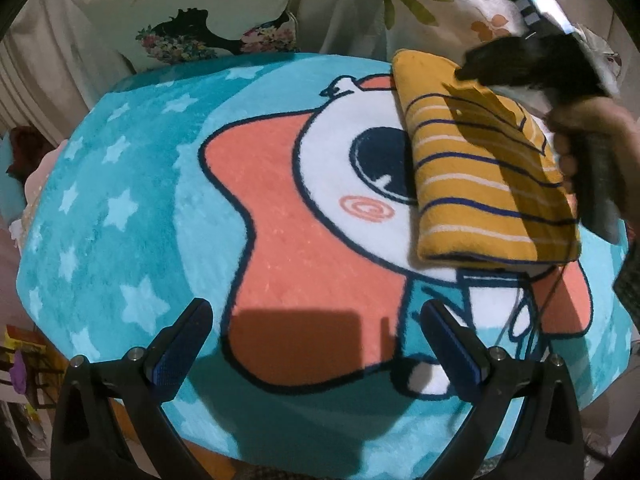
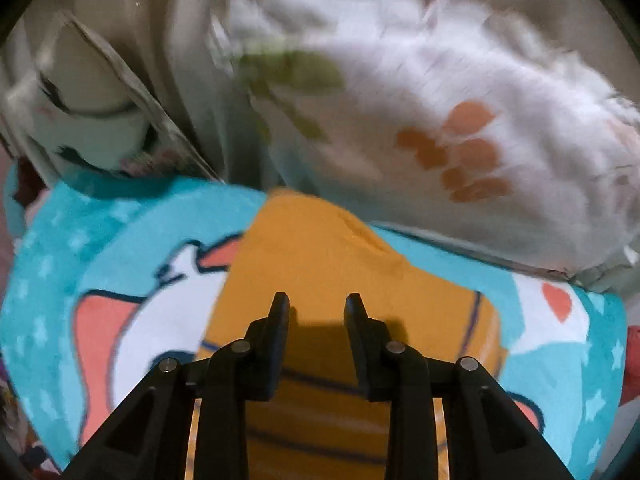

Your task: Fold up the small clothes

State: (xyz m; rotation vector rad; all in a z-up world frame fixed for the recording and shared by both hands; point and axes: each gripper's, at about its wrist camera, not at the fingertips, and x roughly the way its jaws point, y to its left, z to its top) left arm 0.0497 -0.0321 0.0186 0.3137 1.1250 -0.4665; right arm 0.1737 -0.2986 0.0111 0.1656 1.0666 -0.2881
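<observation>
Covering plush blanket [image 1: 132,216]: folded striped garment [image 1: 480,184]

A plush turquoise blanket [image 1: 120,208] with white stars and a big cartoon character covers the surface. Behind it a printed cushion [image 1: 192,12] and a white leafy-patterned pillow [image 2: 460,128] lean against pale beige drapery [image 1: 340,8].

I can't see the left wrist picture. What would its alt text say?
A folded mustard-yellow striped garment lies on a turquoise cartoon blanket. The right gripper, held in a hand, hovers above its far end. The open, empty left gripper fills the foreground; floral pillows sit behind.
</observation>
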